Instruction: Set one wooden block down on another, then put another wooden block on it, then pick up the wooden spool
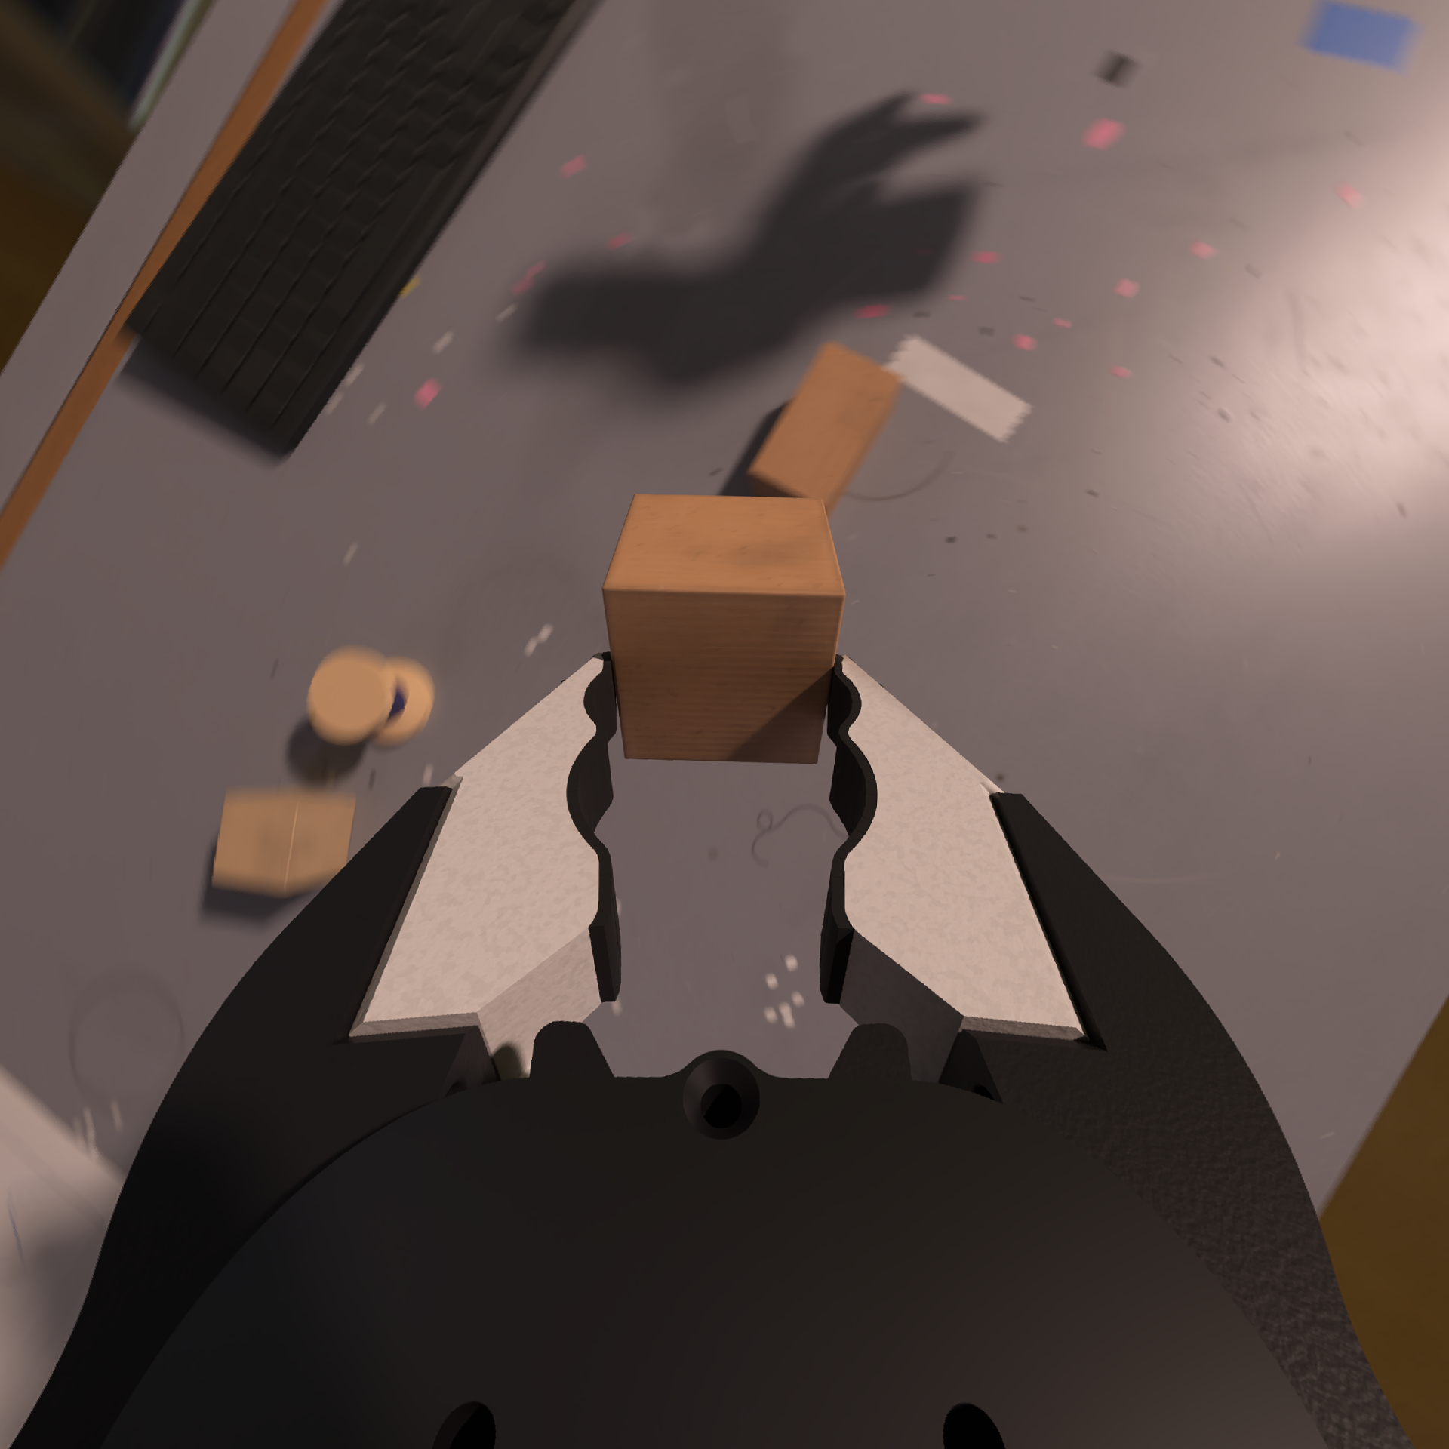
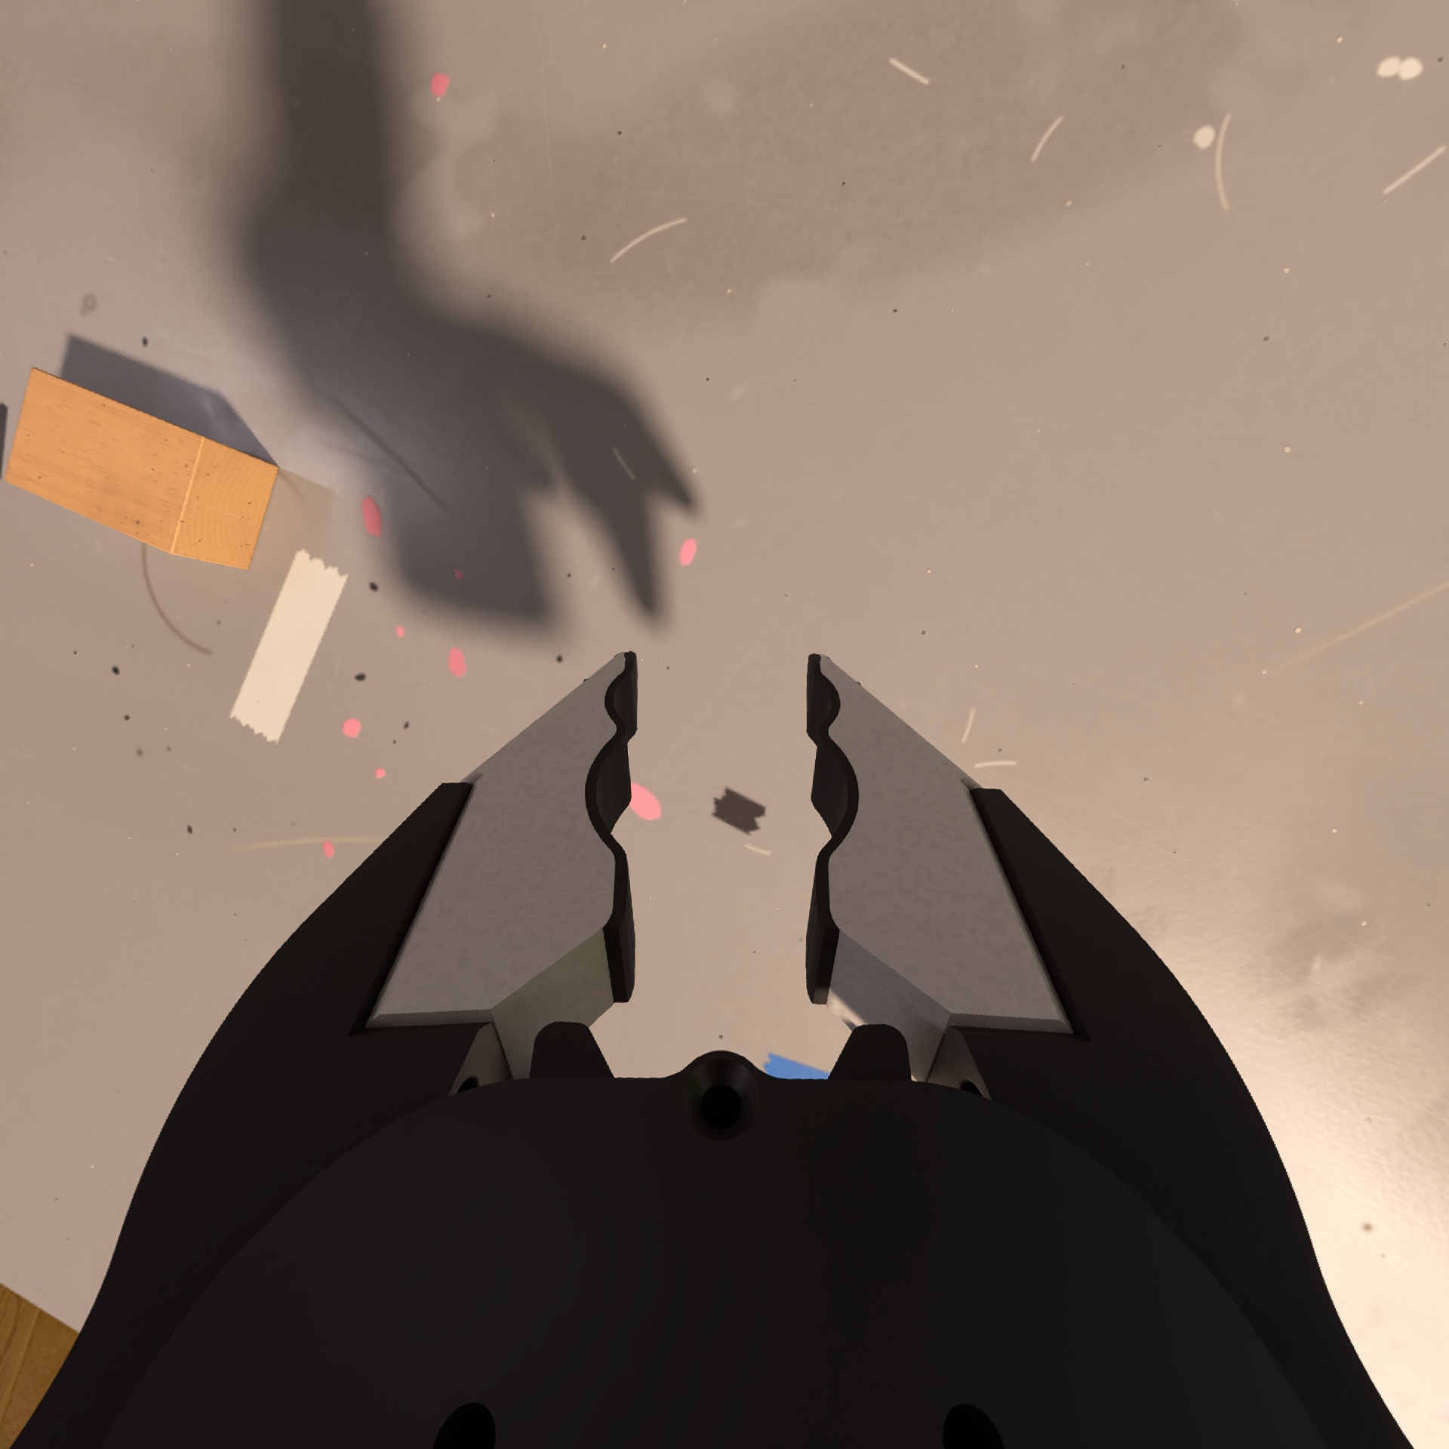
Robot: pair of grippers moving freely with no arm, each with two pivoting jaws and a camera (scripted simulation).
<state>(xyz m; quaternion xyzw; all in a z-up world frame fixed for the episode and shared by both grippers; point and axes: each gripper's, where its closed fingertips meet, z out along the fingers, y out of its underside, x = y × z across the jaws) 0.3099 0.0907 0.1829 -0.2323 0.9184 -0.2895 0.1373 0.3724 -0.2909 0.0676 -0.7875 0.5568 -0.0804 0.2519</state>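
My left gripper (image 1: 720, 666) is shut on a wooden block (image 1: 721, 619) and holds it above the grey table. A second wooden block (image 1: 825, 427) lies on the table beyond it. A third wooden block (image 1: 278, 840) lies at the left, with the wooden spool (image 1: 364, 694) just past it. My right gripper (image 2: 721, 666) is open and empty above a bare part of the table. A wooden block (image 2: 141, 470) shows at the left of the right wrist view, beside a strip of white tape (image 2: 288, 647).
A black keyboard (image 1: 337, 204) lies at the far left along the table's wooden edge (image 1: 157, 259). White tape (image 1: 960, 388) lies by the far block. A blue patch (image 1: 1360, 33) sits far right. Pink flecks dot the table. Gripper shadows fall on the surface.
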